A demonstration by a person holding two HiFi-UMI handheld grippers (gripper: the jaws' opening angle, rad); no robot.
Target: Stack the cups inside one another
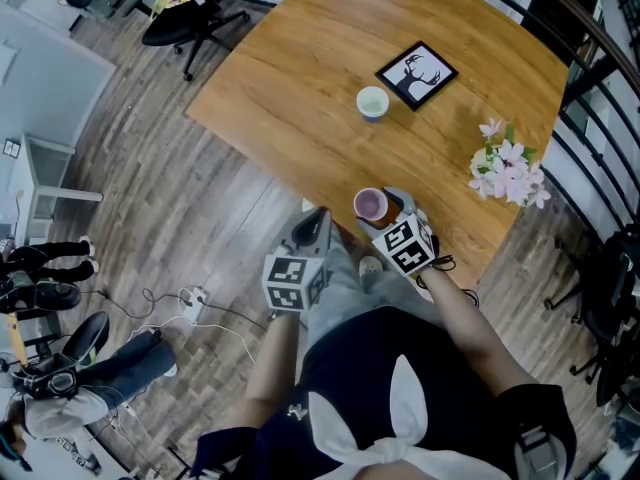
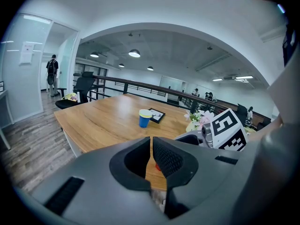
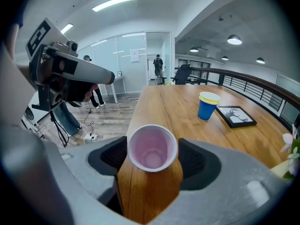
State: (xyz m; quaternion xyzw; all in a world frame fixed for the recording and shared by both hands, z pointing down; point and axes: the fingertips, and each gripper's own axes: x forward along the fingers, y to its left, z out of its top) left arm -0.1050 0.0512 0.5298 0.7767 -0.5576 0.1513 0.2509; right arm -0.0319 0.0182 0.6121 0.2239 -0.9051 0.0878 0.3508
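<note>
Plainly upright pink cup [image 3: 152, 149], mouth up, axis vertical.

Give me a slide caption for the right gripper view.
Right claw straddling an upright pink cup at the edge of the wooden table, blue cup and framed deer picture beyond.

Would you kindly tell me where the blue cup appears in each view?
Head view: blue cup upper centre, just left of the deer picture.
Left gripper view: blue cup at centre, left of the deer picture.
Right gripper view: blue cup right of centre, left of the deer picture.
Shared landmark: the deer picture.
</note>
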